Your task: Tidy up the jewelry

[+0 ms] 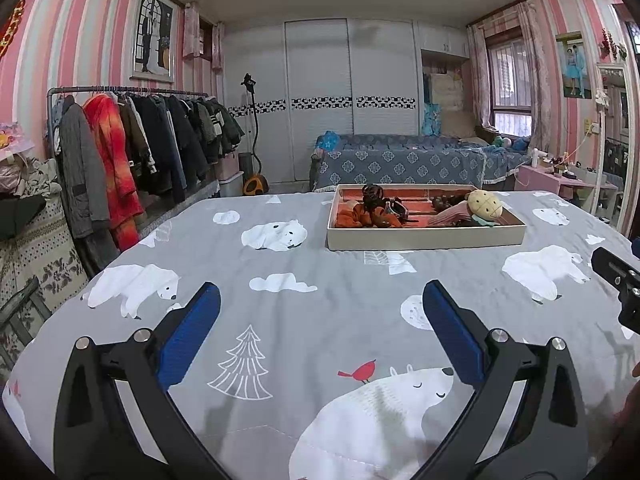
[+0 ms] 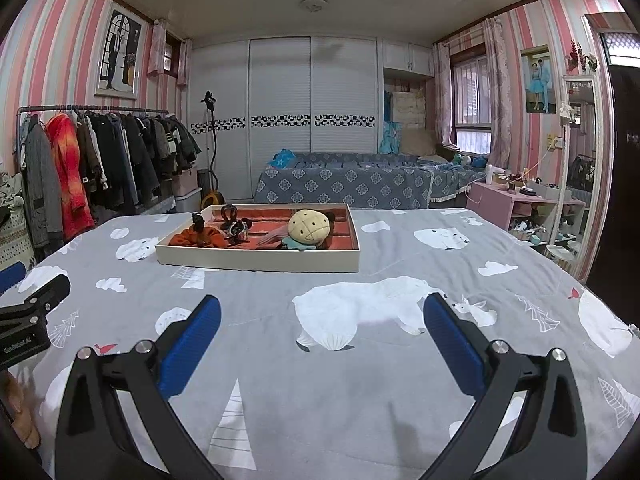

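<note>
A white tray (image 1: 424, 240) with a red lining lies on the bed ahead; it also shows in the right wrist view (image 2: 256, 258). In it lie an orange scrunchie (image 1: 360, 218), dark hair claws (image 1: 374, 192), a pink item and a yellow plush hair piece (image 1: 484, 204). The right wrist view shows the scrunchie (image 2: 196, 237), claws (image 2: 236, 222) and plush piece (image 2: 309, 226). My left gripper (image 1: 320, 312) is open and empty over the bedspread, short of the tray. My right gripper (image 2: 322, 316) is open and empty, also short of the tray.
The bed carries a grey polar-bear bedspread (image 1: 280, 320). A clothes rack (image 1: 132, 144) stands at the left, a blue-covered sofa (image 1: 400, 160) behind, a pink dresser (image 2: 512, 200) and mirror at the right. The right gripper's body (image 1: 618, 280) shows at the left view's right edge.
</note>
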Demonstrator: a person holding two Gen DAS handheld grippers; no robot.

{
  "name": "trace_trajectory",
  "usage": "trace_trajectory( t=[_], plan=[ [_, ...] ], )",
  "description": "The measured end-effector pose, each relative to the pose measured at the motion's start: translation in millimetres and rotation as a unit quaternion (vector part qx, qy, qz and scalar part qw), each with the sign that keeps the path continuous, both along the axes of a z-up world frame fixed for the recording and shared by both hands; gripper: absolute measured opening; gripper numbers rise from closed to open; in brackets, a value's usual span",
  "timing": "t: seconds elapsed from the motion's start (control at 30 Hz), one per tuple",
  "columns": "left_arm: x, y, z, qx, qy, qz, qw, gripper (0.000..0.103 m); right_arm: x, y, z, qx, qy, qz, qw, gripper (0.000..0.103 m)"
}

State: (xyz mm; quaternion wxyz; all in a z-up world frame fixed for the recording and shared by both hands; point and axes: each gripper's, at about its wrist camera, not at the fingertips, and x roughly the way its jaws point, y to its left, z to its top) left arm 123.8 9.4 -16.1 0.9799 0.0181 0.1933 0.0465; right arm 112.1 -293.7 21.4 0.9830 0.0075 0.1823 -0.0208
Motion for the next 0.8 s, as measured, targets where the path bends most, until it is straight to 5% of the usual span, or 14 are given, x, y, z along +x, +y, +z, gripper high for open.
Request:
trace_trajectory(
  t=[0.8],
  plan=[
    [3.1,0.4,-0.6,0.002,0.002,0.000,1.0000,0.098,0.0,0.1,0.1,0.000,0.000,0.000,1.000,0.099]
  ],
)
